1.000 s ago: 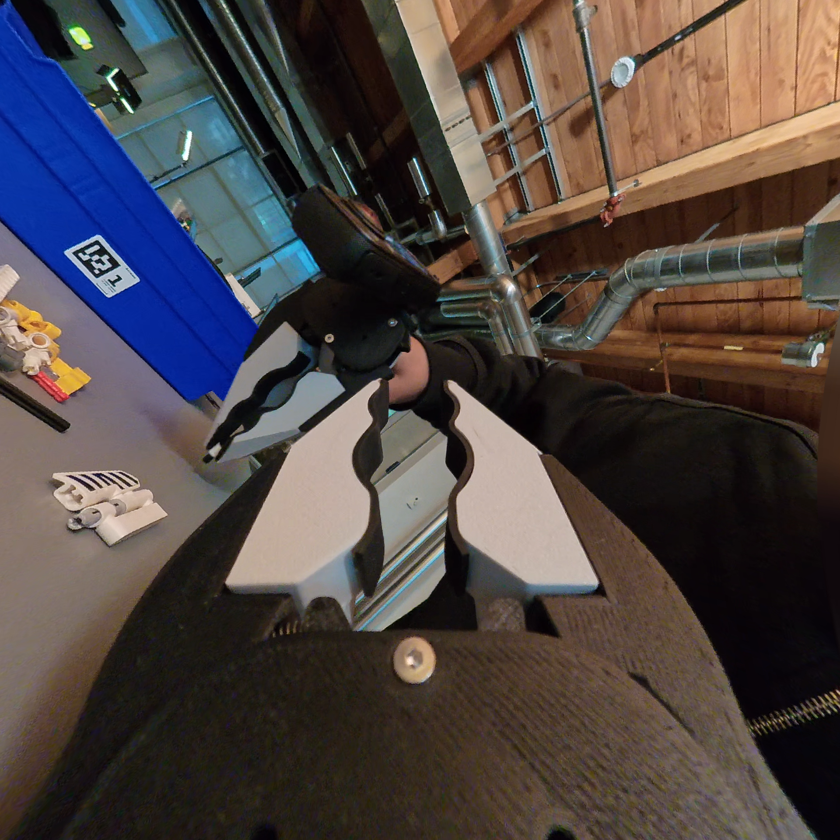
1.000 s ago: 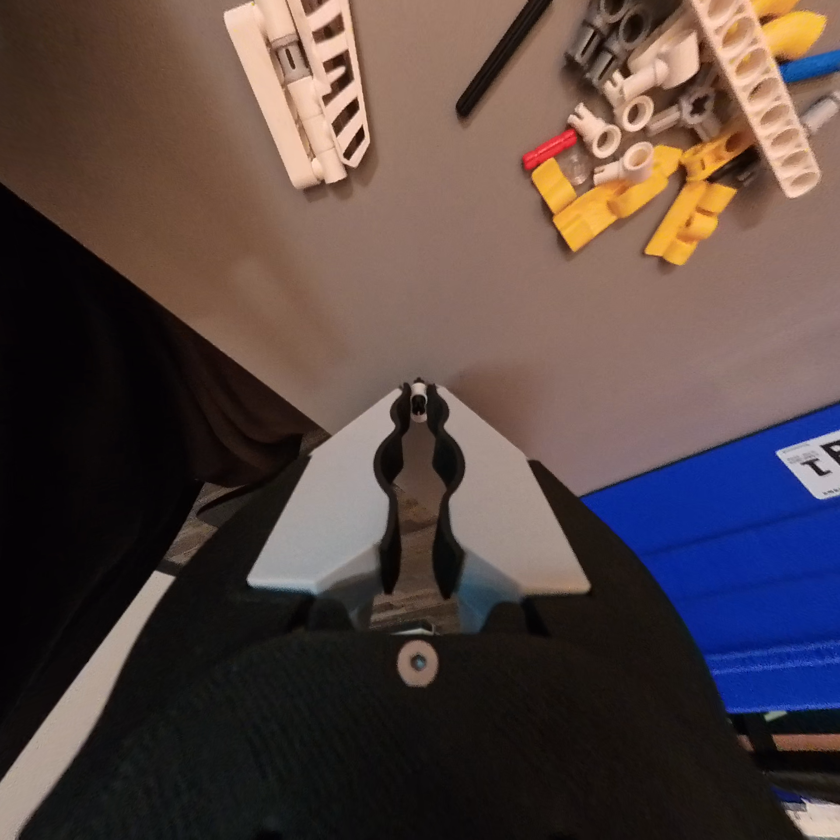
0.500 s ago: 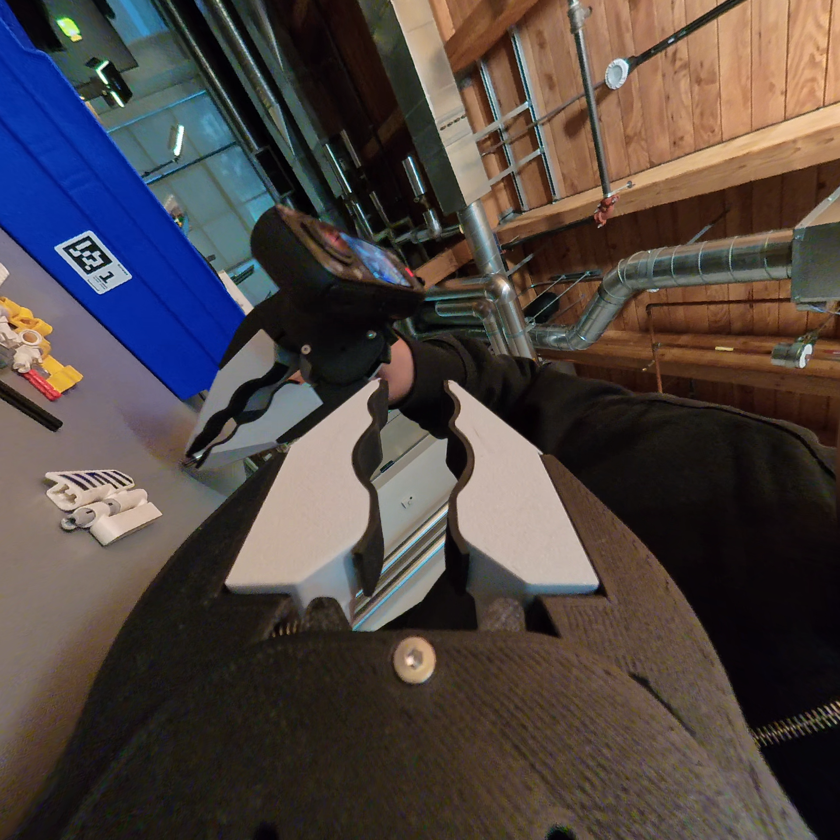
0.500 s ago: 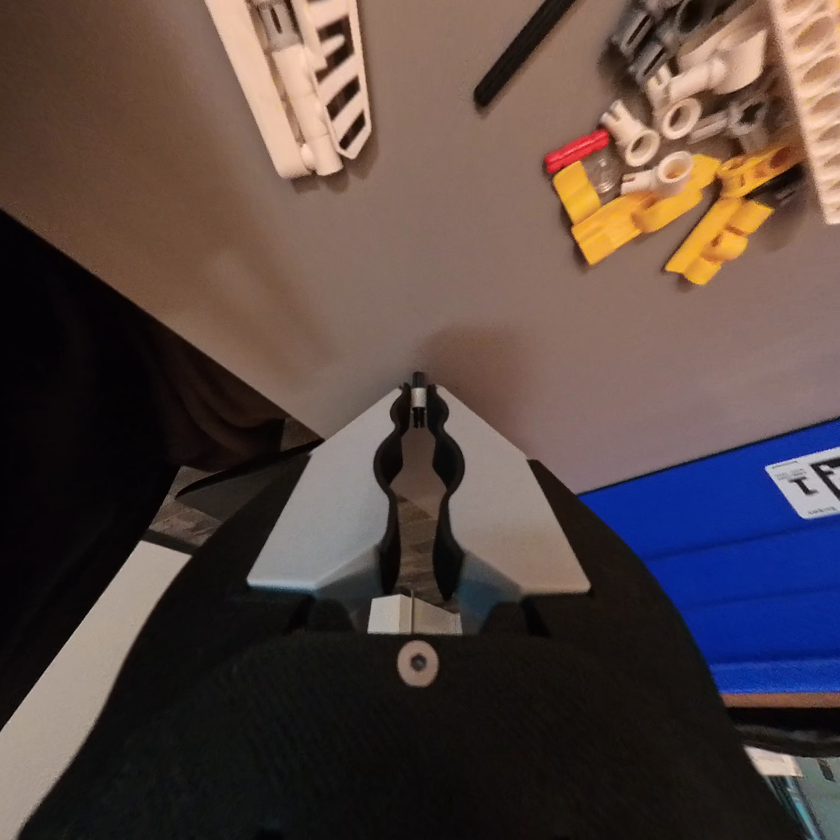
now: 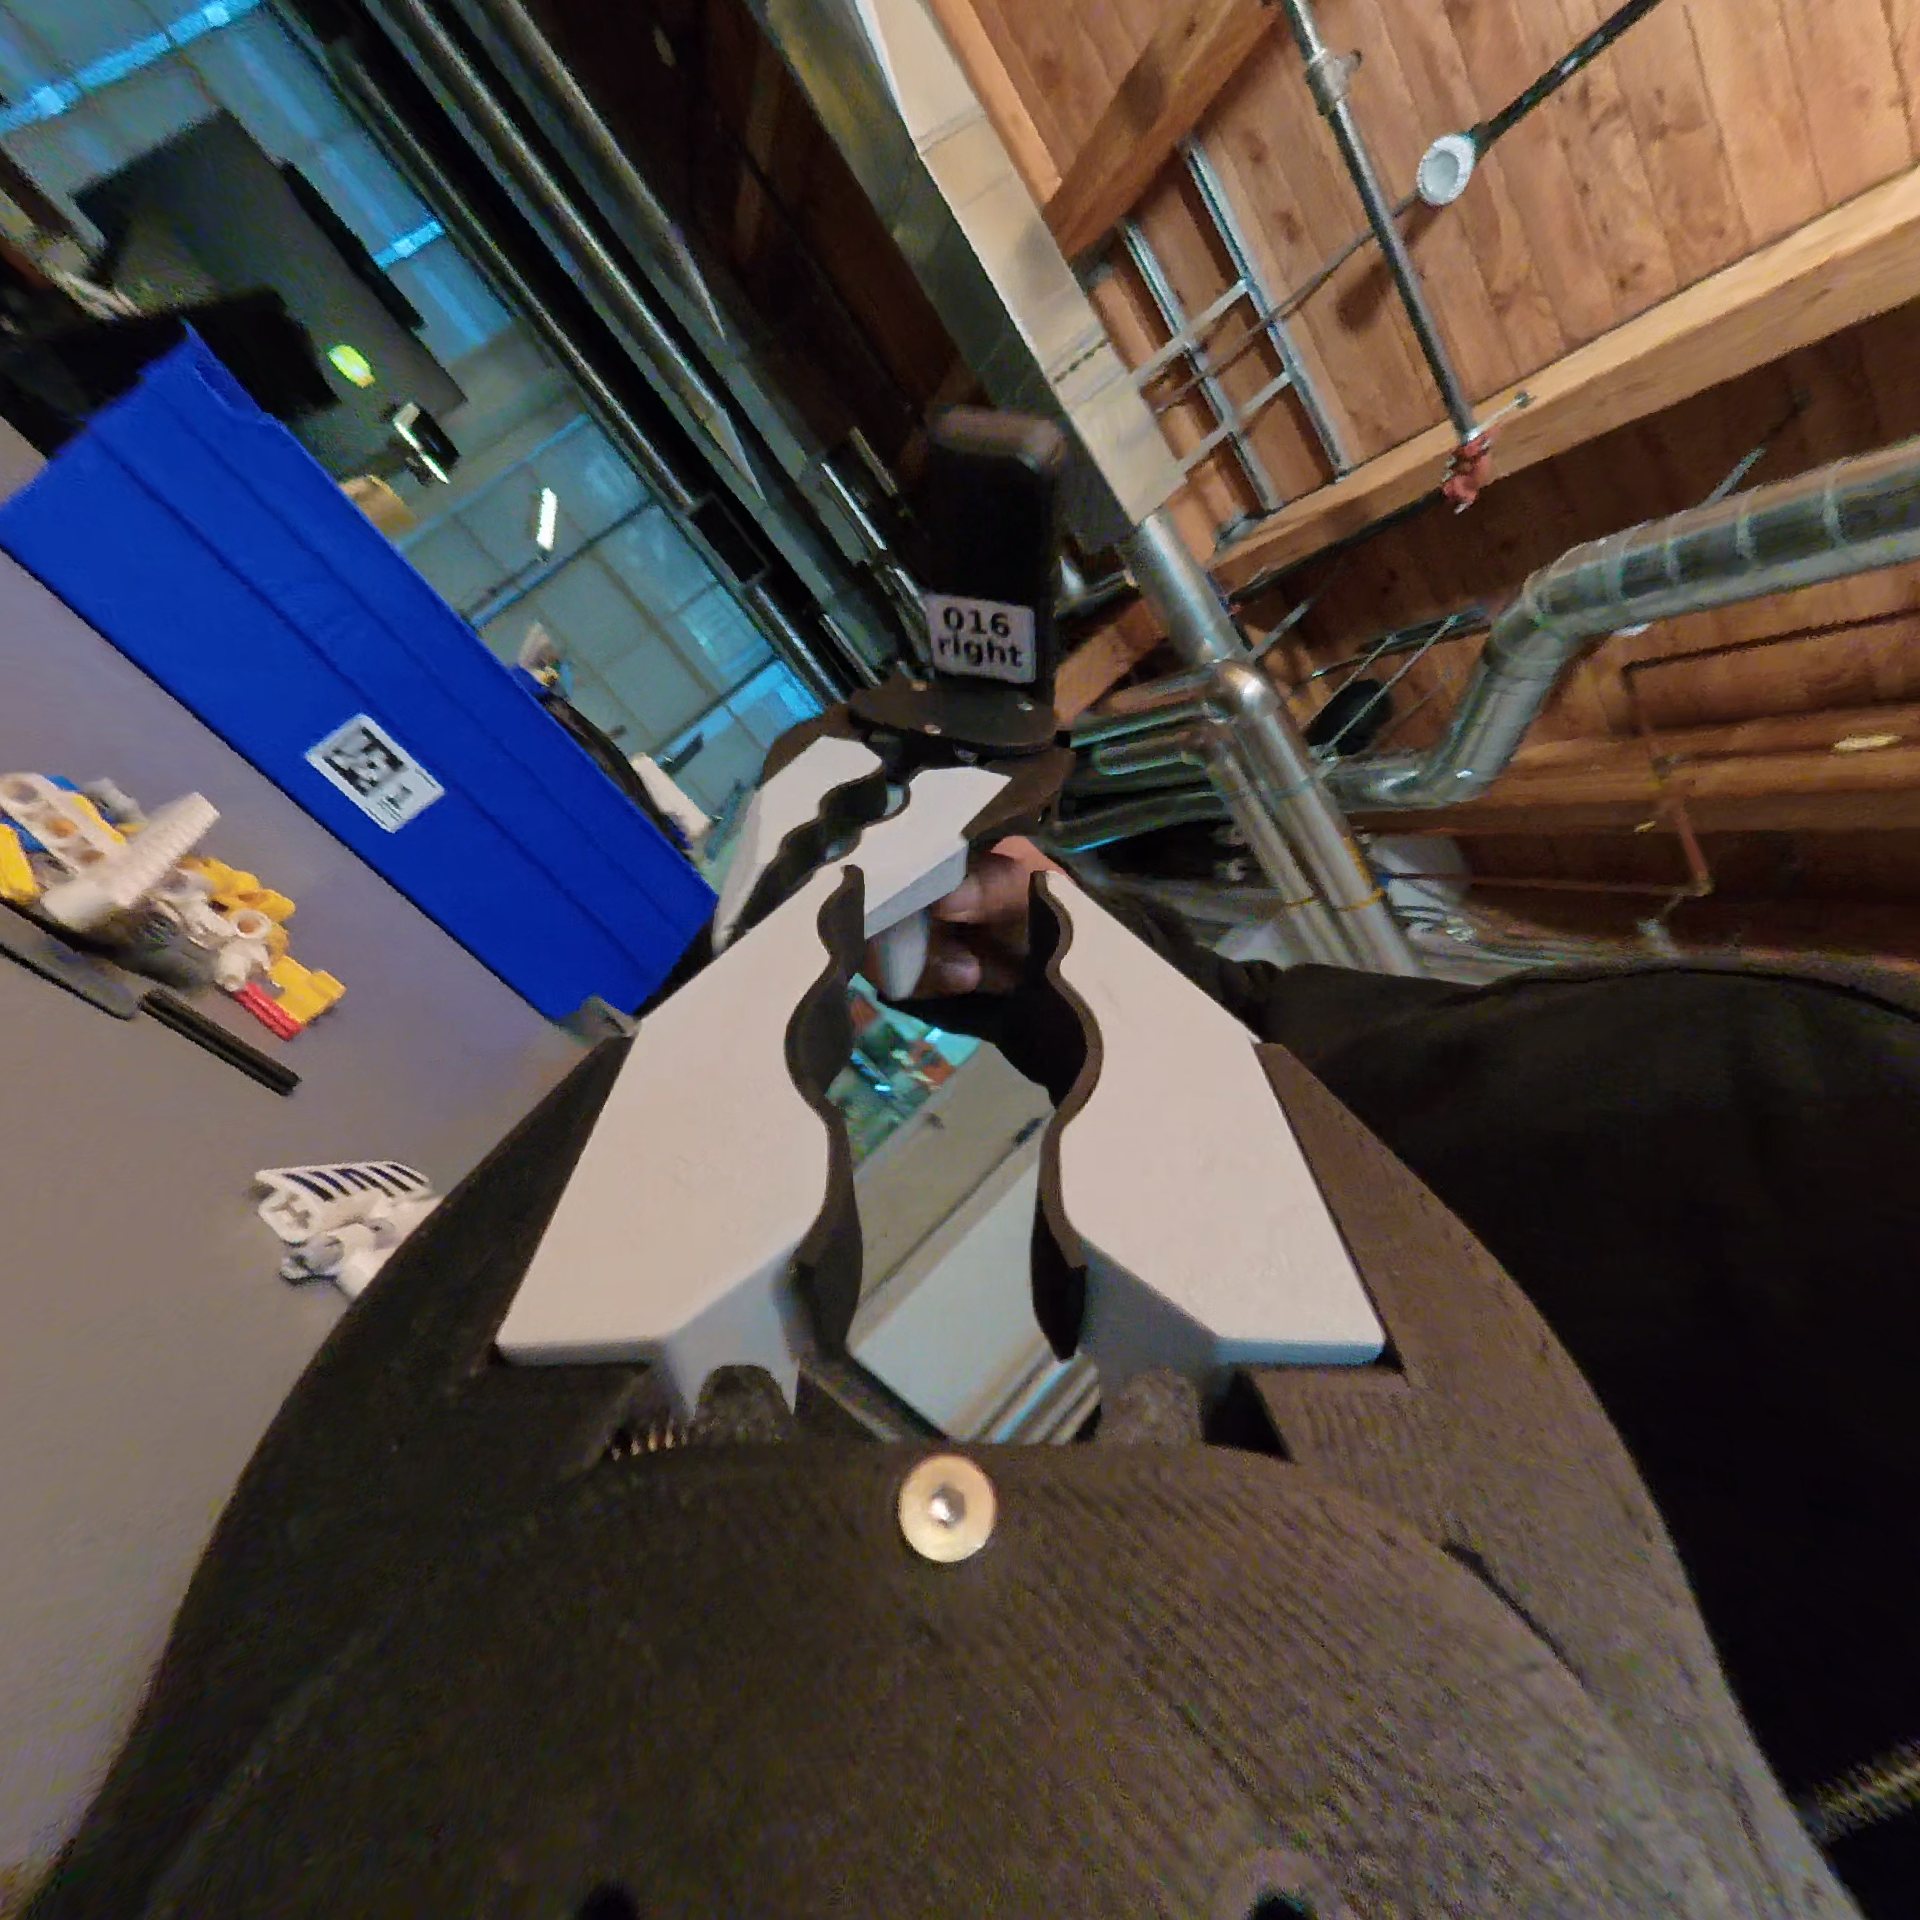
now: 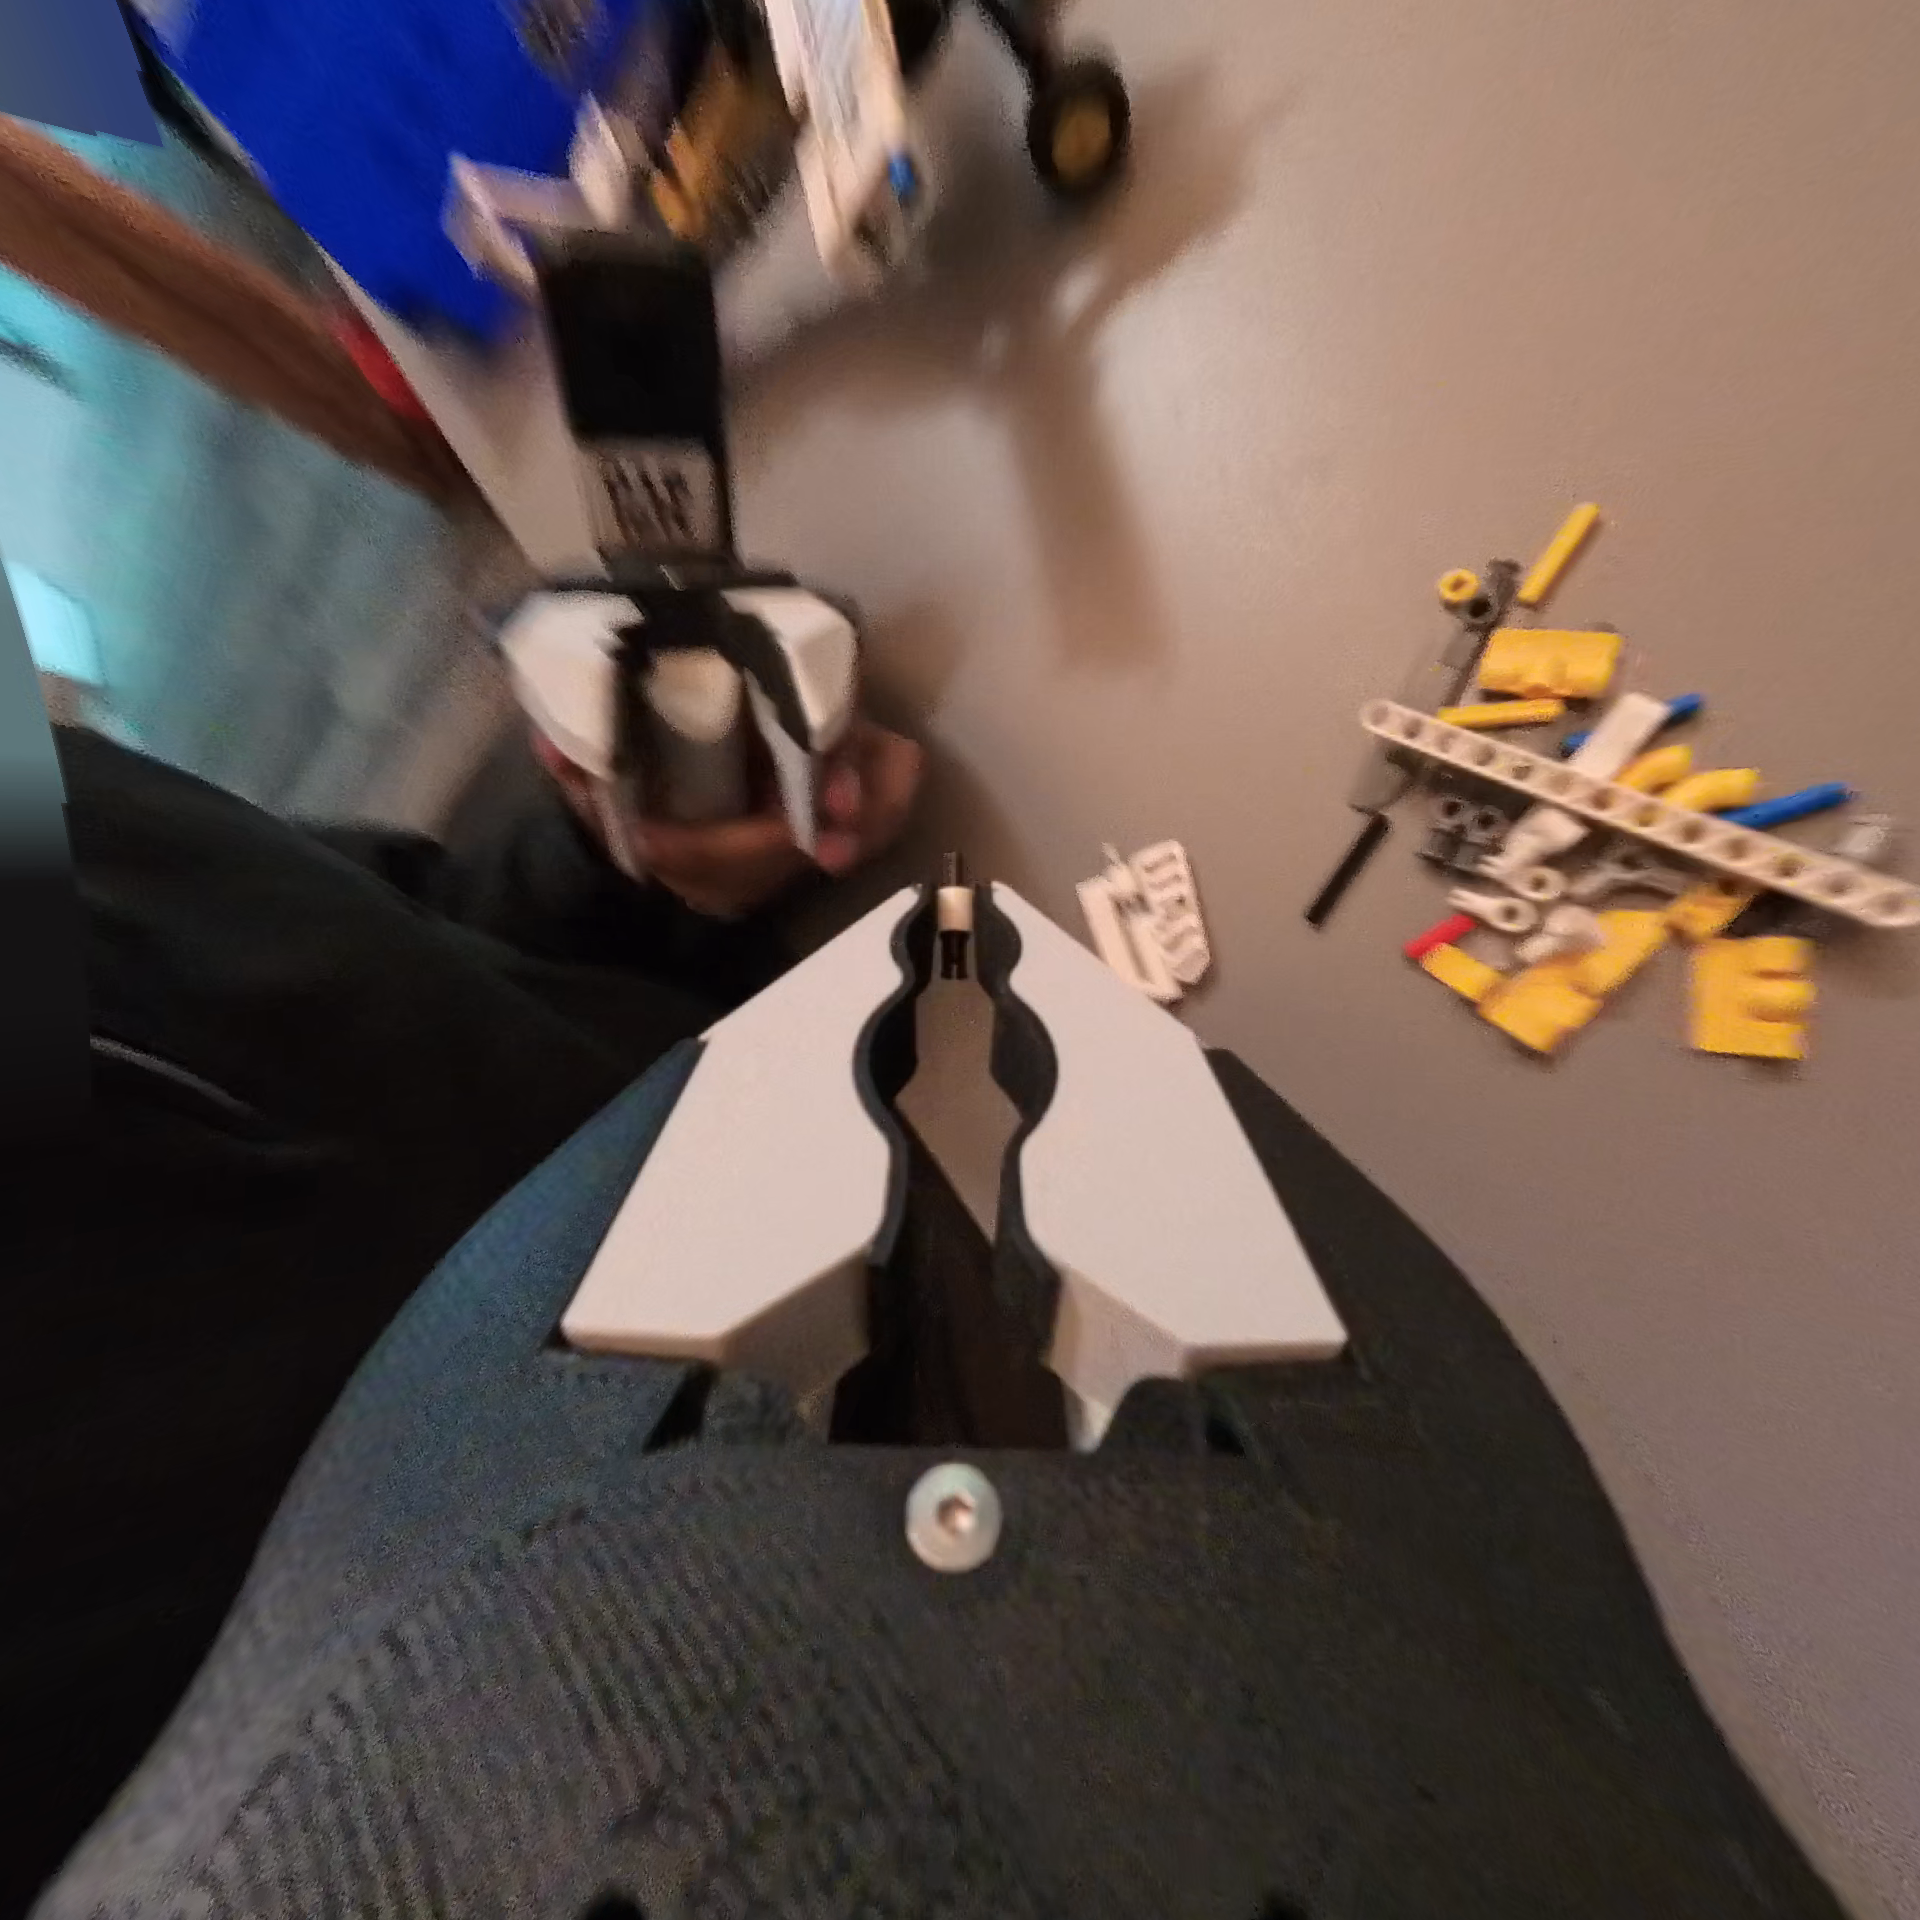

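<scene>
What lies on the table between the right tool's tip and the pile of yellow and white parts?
A white slotted panel piece, seen in the right wrist view.

A broad bare stretch of the grey table point(image 6: 1351, 1351) is left open beside the scattered pile of yellow, white and blue plastic building pieces point(image 6: 1621, 831). Passage toward the far edge is blocked by a tall blue plastic bin point(image 5: 343, 675). A small white slotted plastic panel point(image 6: 1148, 920) lies between.
</scene>
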The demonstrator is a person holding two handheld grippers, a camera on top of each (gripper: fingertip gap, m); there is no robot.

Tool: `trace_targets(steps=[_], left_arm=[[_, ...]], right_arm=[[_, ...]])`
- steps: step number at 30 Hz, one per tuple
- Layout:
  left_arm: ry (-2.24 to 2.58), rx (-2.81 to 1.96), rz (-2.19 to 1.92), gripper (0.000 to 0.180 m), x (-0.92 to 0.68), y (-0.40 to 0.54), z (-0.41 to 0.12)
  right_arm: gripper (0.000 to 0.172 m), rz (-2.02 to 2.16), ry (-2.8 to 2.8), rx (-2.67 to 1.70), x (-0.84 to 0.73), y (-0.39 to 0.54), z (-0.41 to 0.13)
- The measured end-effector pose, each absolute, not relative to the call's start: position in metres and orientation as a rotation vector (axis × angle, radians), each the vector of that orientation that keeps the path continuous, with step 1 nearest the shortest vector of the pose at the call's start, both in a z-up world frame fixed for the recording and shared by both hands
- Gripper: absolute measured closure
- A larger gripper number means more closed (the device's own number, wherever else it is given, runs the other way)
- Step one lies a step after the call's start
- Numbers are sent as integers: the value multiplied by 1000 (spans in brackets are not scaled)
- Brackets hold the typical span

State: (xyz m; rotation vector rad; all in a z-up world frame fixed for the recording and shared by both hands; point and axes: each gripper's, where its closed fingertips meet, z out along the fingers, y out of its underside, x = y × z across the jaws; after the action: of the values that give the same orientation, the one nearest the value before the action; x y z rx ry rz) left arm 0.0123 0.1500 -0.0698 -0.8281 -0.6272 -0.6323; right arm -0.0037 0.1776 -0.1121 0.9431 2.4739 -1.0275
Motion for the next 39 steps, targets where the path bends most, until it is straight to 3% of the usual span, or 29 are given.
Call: trace_targets(steps=[6,20,28,39], left_arm=[[-625,-1021,-288,141,11,166,-77],[-388,-1597,494,135,17,207,-101],[-320,-1659,509,160,24,221,-107],[-242,-1739,522,161,33,228,-117]], right_arm=[[167,-1466,1578,1092,-6,175,-67],[167,-1417,1299,1067,13,187,-92],[167,-1384,1270,1077,23,198,-108],[167,-1386,1296,1081,22,211,-114]])
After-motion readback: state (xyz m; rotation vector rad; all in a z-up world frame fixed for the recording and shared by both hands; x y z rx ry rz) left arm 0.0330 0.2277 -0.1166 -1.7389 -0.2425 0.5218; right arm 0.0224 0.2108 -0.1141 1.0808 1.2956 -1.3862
